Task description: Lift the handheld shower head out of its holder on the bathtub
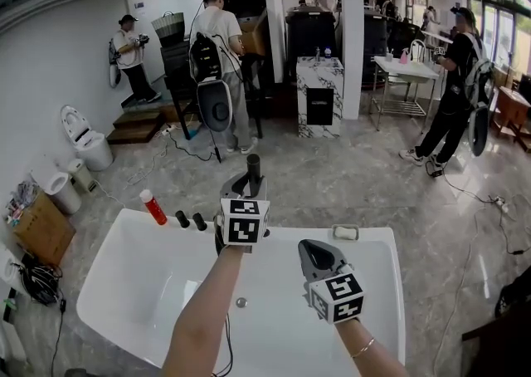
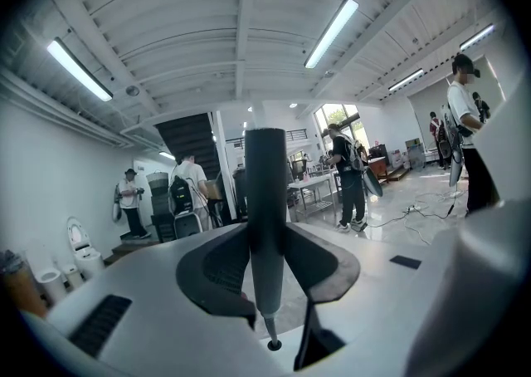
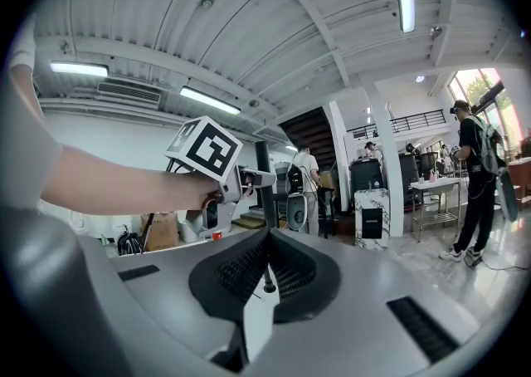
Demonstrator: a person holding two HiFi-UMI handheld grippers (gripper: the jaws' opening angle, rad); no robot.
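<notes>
The shower head (image 1: 253,166) is a dark grey wand, held upright over the far rim of the white bathtub (image 1: 388,284). My left gripper (image 1: 249,187) is shut on its lower part. In the left gripper view both pads press on the wand (image 2: 265,201), and its thin lower tip (image 2: 272,340) shows below the jaws. The left gripper hides the wand's holder on the rim. My right gripper (image 1: 309,249) hovers over the tub to the right, apart from the wand. Its jaws (image 3: 267,238) meet at the tips with nothing held, and the wand (image 3: 263,176) stands beyond them.
On the tub's far rim are a red cylinder (image 1: 153,207), two black knobs (image 1: 191,220) and a pale fitting (image 1: 347,232). A toilet (image 1: 83,139) and a cardboard box (image 1: 43,230) stand at the left. People (image 1: 217,43) and a marble-fronted cabinet (image 1: 320,93) are farther back.
</notes>
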